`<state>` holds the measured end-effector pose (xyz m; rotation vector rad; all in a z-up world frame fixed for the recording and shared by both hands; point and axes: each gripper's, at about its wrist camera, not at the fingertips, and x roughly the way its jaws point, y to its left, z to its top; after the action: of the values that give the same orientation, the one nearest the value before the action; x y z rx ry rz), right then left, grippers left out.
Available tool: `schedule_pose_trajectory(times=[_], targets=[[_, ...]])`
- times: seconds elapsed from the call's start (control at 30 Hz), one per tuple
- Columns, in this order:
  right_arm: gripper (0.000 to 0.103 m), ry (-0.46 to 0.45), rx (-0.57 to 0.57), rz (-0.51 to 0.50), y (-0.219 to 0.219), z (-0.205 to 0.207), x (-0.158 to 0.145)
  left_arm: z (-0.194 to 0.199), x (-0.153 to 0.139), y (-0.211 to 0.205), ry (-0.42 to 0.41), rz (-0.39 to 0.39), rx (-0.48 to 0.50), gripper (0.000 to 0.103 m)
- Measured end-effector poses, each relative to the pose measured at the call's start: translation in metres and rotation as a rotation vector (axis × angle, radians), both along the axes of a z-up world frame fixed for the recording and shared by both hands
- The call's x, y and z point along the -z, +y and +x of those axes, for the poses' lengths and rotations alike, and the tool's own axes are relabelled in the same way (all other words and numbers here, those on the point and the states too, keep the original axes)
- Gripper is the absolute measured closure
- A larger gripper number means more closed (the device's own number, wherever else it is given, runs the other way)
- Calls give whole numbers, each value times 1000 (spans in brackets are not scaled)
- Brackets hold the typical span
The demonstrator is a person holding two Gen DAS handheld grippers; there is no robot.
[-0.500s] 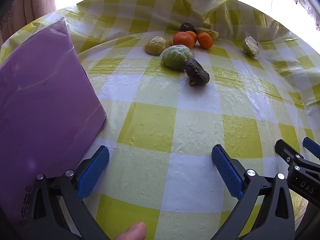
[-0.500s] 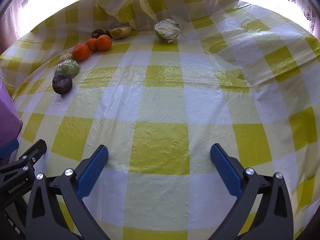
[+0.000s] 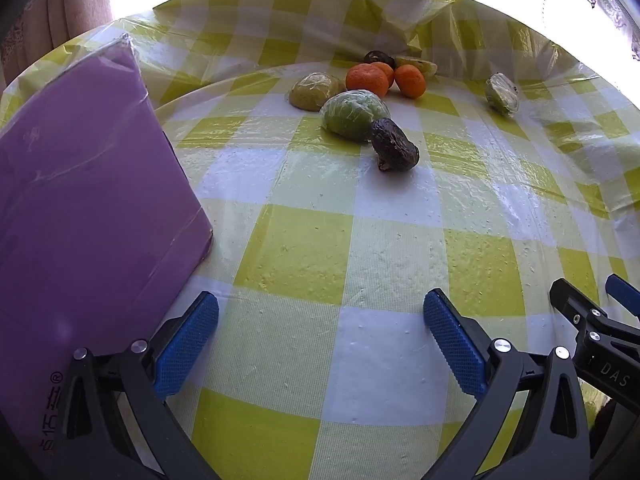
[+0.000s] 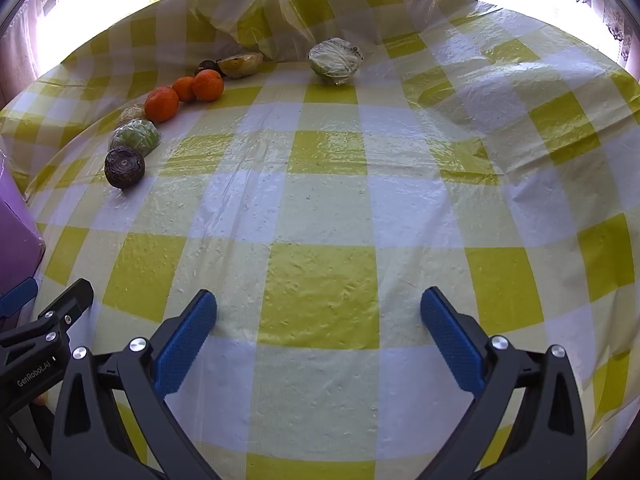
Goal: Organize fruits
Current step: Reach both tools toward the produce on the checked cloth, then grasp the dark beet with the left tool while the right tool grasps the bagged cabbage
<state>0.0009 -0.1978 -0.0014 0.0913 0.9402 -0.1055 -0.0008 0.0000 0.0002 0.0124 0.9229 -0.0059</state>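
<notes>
While both claws are hanging wide apart and empty over the tabletop (image 4: 320, 208), the left claw (image 3: 320, 336) and right claw (image 4: 318, 332) are facing the fruits (image 3: 368, 80), probably awaiting picking beside the purple box (image 3: 80, 184).

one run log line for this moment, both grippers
left gripper: open, empty | right gripper: open, empty | dark wrinkled fruit: untouched on yellow checked tablecloth

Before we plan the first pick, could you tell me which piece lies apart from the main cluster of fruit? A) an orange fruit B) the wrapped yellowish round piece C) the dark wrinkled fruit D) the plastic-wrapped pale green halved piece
D: the plastic-wrapped pale green halved piece sits alone by the folded cloth, well to the right of the oranges and the other fruit.
</notes>
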Motion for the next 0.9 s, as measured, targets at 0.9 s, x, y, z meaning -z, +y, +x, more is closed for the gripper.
schedule_pose_trajectory(times=[0.9], targets=[[1,-1,-9,-5,0,1,3,83,-14,-44,-81,1,69,16]])
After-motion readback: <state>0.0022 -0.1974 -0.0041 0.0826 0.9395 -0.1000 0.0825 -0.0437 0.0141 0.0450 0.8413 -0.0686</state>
